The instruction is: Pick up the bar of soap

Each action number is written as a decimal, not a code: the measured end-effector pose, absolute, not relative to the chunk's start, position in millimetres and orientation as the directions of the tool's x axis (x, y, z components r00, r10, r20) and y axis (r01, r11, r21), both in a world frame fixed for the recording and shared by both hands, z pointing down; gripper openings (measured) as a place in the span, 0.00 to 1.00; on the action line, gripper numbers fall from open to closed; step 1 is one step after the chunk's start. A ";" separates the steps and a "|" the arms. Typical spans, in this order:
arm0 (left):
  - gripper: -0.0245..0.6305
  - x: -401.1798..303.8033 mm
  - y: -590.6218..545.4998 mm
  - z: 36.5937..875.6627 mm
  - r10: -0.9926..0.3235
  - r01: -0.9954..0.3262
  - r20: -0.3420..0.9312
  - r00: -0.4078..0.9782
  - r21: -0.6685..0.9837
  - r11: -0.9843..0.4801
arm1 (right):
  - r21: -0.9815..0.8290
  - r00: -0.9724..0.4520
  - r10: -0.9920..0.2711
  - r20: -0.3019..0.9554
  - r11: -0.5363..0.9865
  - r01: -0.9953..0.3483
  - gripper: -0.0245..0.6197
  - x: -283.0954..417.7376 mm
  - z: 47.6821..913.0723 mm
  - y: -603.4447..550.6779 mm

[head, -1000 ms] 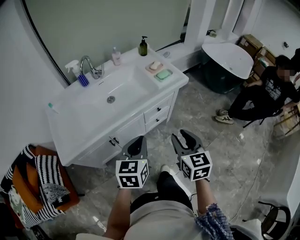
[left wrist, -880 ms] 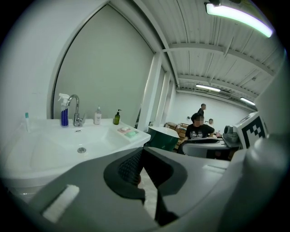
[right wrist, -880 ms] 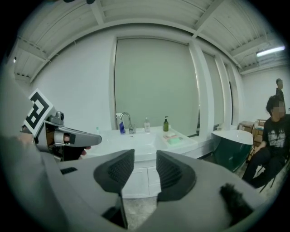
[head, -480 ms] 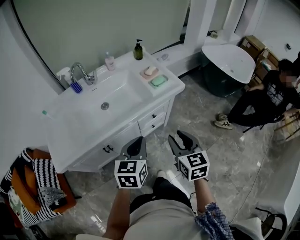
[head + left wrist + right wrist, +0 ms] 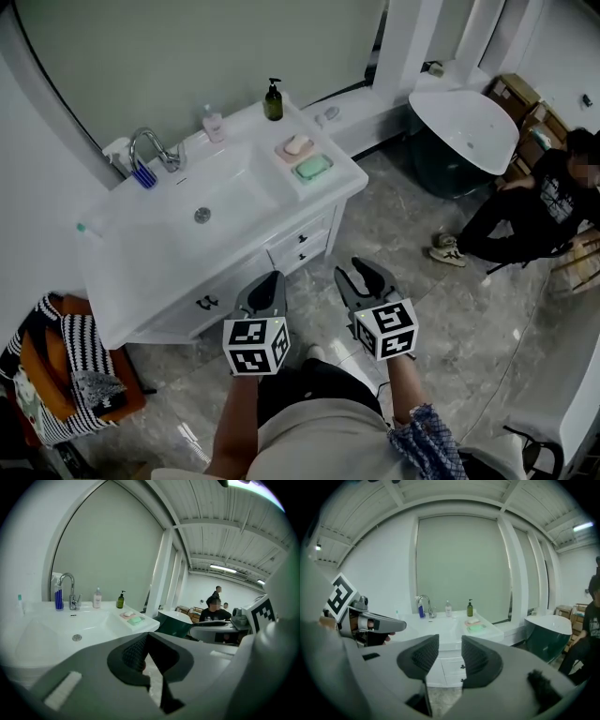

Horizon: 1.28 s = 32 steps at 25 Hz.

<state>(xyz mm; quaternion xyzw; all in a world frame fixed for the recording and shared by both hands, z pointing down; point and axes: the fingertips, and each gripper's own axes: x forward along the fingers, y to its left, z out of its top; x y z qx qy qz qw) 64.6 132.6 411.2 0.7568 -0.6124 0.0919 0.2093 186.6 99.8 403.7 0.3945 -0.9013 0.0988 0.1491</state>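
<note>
I stand back from a white vanity surface (image 5: 141, 267), with both tongs held low in the lower middle of the head view. My left tongs (image 5: 269, 284) are pressed together on nothing. My right tongs (image 5: 362, 273) stand apart and empty. A pale bar of soap (image 5: 297, 144) lies in a pink dish (image 5: 282, 151) at upper centre, near the surface's right end, with a green bar (image 5: 311, 168) just beside it. This looks like the approach. Next I need to step closer and bring the open tongs over a bar.

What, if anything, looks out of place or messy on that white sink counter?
Nothing stands out. The pale bar of soap and the green bar of soap lie side by side in dishes, and the dark pump bottle and small pink bottle stand upright.
</note>
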 end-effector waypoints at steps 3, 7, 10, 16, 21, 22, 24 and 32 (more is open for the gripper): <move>0.05 69.6 125.3 412.6 -0.886 -0.967 0.403 0.228 0.197 -0.160 | -0.073 -0.645 -0.680 0.348 0.667 -0.742 0.28 192.6 405.0 89.5; 0.05 71.2 117.3 412.7 -0.888 -0.969 0.405 0.216 0.198 -0.145 | -0.083 -0.657 -0.666 0.353 0.677 -0.731 0.28 194.5 407.1 82.0; 0.05 69.4 111.7 414.4 -0.889 -0.970 0.407 0.210 0.201 -0.137 | -0.084 -0.671 -0.651 0.356 0.693 -0.716 0.28 190.9 408.2 78.3; 0.05 70.3 96.9 418.7 -0.889 -0.969 0.408 0.208 0.209 -0.131 | -0.064 -0.646 -0.672 0.363 0.673 -0.737 0.28 197.0 412.6 64.1; 0.05 72.4 79.9 422.4 -0.886 -0.968 0.407 0.223 0.202 -0.151 | -0.087 -0.635 -0.682 0.362 0.654 -0.751 0.28 202.5 416.7 46.8; 0.05 71.3 75.8 423.1 -0.884 -0.967 0.408 0.226 0.201 -0.154 | -0.084 -0.632 -0.684 0.366 0.652 -0.754 0.28 201.7 418.5 43.0; 0.05 68.7 66.8 423.4 -0.883 -0.967 0.410 0.228 0.197 -0.159 | -0.081 -0.623 -0.688 0.373 0.644 -0.760 0.28 199.9 422.5 34.7; 0.05 53.5 27.8 426.4 -0.882 -0.967 0.416 0.221 0.212 -0.142 | -0.071 -0.614 -0.685 0.393 0.643 -0.763 0.28 186.3 428.3 -0.1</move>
